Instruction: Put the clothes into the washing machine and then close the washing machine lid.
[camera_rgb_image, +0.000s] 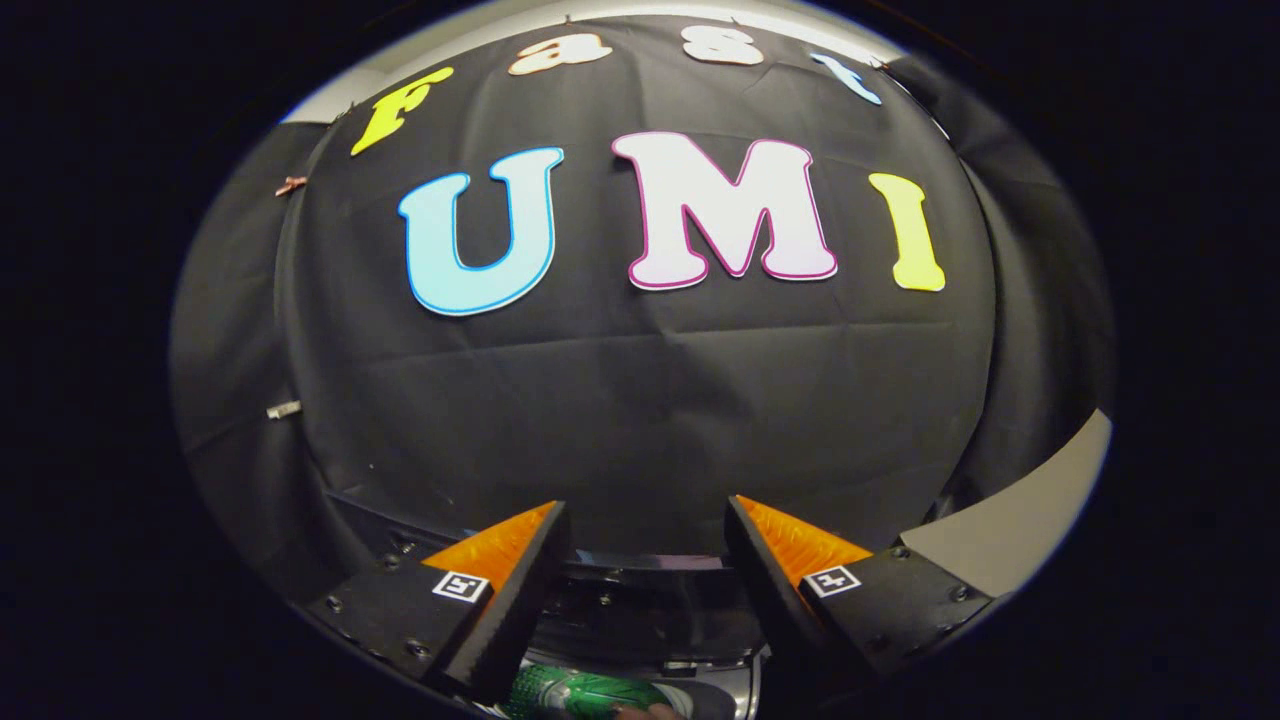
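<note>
My tongs (645, 515) stand wide apart, gripping nothing, raised toward the black cloth booth wall (640, 400). At lower centre of the frame, between and beneath the fingers, lies a glossy green patterned garment (585, 692), beside a dark curved machine rim (650, 600).

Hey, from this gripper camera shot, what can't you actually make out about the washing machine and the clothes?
- Washing machine: just a dark curved part shows between the open fingers of the hand-held gripper; whether the lid is up or down cannot be told.
- Green item below the fingers: mostly cut off at the bottom of the gripper view; cannot say what it is.
- Drum contents: hidden.
</note>
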